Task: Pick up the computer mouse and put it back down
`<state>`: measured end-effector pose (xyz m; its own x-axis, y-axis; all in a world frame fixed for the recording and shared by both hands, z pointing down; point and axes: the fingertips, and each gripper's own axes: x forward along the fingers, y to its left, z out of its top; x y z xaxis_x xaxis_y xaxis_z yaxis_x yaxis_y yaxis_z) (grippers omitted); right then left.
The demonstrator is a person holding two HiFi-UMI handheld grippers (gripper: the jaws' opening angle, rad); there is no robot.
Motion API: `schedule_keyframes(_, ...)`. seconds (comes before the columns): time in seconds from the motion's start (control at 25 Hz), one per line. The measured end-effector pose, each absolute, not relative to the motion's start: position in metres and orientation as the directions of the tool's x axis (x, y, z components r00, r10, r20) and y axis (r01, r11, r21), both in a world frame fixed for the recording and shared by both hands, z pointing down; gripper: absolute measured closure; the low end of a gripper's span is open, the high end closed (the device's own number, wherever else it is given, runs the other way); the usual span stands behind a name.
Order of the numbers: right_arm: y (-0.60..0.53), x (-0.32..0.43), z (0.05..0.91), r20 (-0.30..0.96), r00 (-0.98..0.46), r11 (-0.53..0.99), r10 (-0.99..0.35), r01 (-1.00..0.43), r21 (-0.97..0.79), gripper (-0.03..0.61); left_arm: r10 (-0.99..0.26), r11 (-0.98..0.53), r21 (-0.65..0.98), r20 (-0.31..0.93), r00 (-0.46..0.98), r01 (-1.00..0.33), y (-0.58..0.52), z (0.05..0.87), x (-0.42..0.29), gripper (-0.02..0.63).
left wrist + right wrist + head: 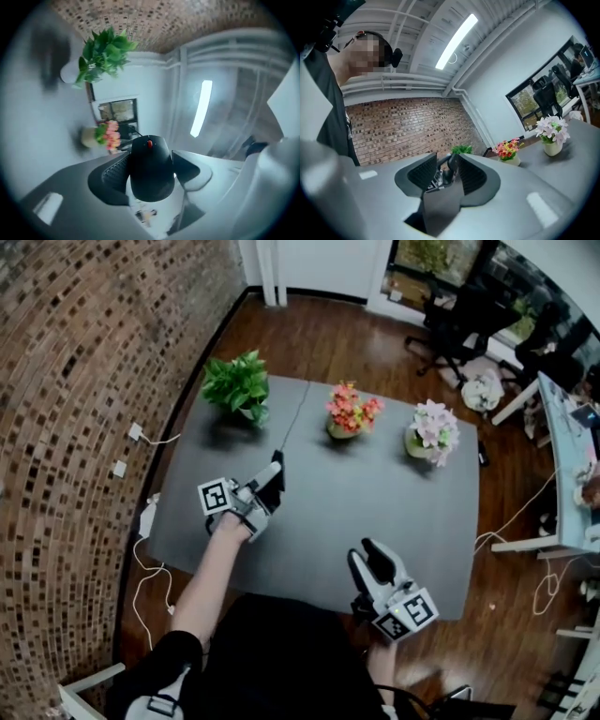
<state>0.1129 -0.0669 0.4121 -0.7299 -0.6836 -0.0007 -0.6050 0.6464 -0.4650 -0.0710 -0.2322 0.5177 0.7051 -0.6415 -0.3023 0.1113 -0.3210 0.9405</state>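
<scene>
A black computer mouse [151, 168] with a red scroll wheel sits between the jaws of my left gripper [151, 161], which is shut on it. In the head view that left gripper [272, 482] holds the mouse [276, 491] up over the left middle of the grey table [394, 493]. The mouse's thin cable [294, 413] runs away to the table's far edge. My right gripper [370, 563] hovers near the front edge, open. In the right gripper view, the right gripper [446, 171] has nothing between its ribbed pads [471, 176].
Three pots stand along the table's far side: a green plant [237, 385], red and pink flowers [352, 412], and pale pink flowers [431, 432]. A brick wall [66, 381] runs along the left. Cables lie on the wooden floor. An office chair [450, 324] stands at the back right.
</scene>
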Motion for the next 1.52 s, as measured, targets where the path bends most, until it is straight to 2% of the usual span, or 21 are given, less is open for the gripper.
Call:
schedule_keyframes(0.12, -0.064, 0.101, 0.418, -0.01, -0.728, 0.642, -0.685, -0.597, -0.48, 0.436, -0.551, -0.476, 0.812, -0.575, 0.604, 0.339, -0.205, 0.407, -0.087, 0.334)
schedule_keyframes(0.24, -0.068, 0.073, 0.385, -0.065, -0.759, 0.702, -0.648, -0.562, -0.437, 0.436, -0.443, -0.57, 0.698, -0.705, 0.554, 0.433, -0.171, 0.325, -0.098, 0.333)
schedule_keyframes(0.56, -0.057, 0.055, 0.413, -0.016, -0.754, 0.674, -0.656, -0.576, -0.463, 0.436, -0.275, -0.724, 0.559, -0.771, 0.574, 0.405, -0.105, 0.228, -0.12, 0.334)
schedule_keyframes(0.76, -0.054, 0.054, 0.409, -0.012, -0.747, 0.67, -0.665, -0.59, -0.449, 0.436, -0.298, -0.754, 0.587, -0.706, 0.642, 0.295, -0.11, 0.245, -0.124, 0.333)
schedule_keyframes(0.84, -0.053, 0.057, 0.41, -0.009, -0.739, 0.665, -0.673, -0.6, -0.444, 0.436, -0.366, -0.724, 0.652, -0.639, 0.676, 0.226, -0.126, 0.278, -0.124, 0.333)
schedule_keyframes(0.92, -0.051, 0.062, 0.411, -0.003, -0.729, 0.655, -0.684, -0.613, -0.443, 0.436, -0.453, -0.676, 0.73, -0.522, 0.723, 0.104, -0.146, 0.325, -0.123, 0.334)
schedule_keyframes(1.04, -0.048, 0.071, 0.413, 0.01, -0.709, 0.628, -0.706, -0.632, -0.455, 0.436, -0.565, -0.577, 0.803, -0.261, 0.783, -0.149, -0.179, 0.417, -0.121, 0.333)
schedule_keyframes(1.12, -0.047, 0.072, 0.406, 0.01, -0.702, 0.623, -0.712, -0.638, -0.454, 0.436, -0.618, -0.503, 0.791, -0.049, 0.785, -0.347, -0.203, 0.488, -0.124, 0.333)
schedule_keyframes(1.28, -0.044, 0.077, 0.399, 0.021, -0.694, 0.616, -0.719, -0.652, -0.441, 0.436, -0.674, -0.329, 0.599, 0.392, 0.626, -0.73, -0.249, 0.635, -0.145, 0.333)
schedule_keyframes(1.36, -0.039, 0.087, 0.412, 0.032, -0.675, 0.588, -0.738, -0.664, -0.462, 0.436, -0.648, -0.255, 0.51, 0.541, 0.537, -0.821, -0.264, 0.696, -0.15, 0.333)
schedule_keyframes(1.52, -0.038, 0.096, 0.415, 0.046, -0.655, 0.565, -0.755, -0.684, -0.462, 0.437, -0.572, -0.207, 0.297, 0.736, 0.362, -0.932, -0.287, 0.766, -0.15, 0.333)
